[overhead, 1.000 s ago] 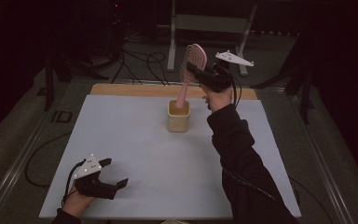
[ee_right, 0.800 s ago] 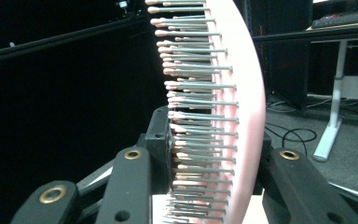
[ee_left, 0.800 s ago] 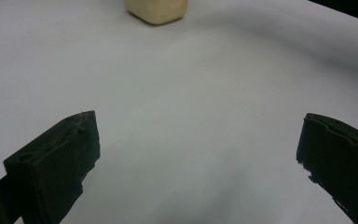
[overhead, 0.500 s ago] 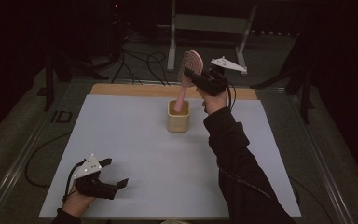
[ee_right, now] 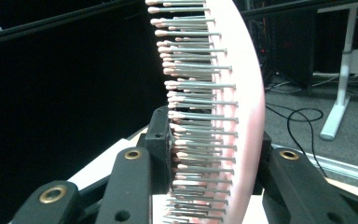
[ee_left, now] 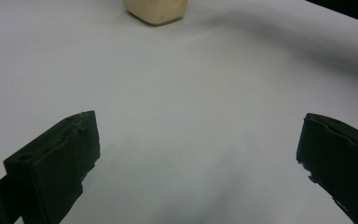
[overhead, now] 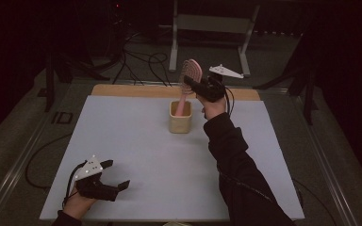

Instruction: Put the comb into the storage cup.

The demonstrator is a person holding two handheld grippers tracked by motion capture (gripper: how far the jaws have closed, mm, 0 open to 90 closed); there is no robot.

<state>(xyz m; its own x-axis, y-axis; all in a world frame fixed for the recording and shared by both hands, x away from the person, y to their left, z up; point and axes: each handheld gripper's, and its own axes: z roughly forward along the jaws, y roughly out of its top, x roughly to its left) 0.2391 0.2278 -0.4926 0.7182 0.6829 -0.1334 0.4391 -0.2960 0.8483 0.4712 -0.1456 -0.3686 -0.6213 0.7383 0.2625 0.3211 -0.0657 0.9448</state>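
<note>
- The right gripper fingers are clamped on the head of a pink hairbrush, one on the bristle side, one on the back.
- The brush handle is dropped into a beige cup at the far middle of the counter.
- The left gripper is parked near the front-left corner, fingers spread wide, nothing held.

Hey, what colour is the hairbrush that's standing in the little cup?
Pink hairbrush, with grey pink-tipped bristles; the right gripper view shows it best.
</note>
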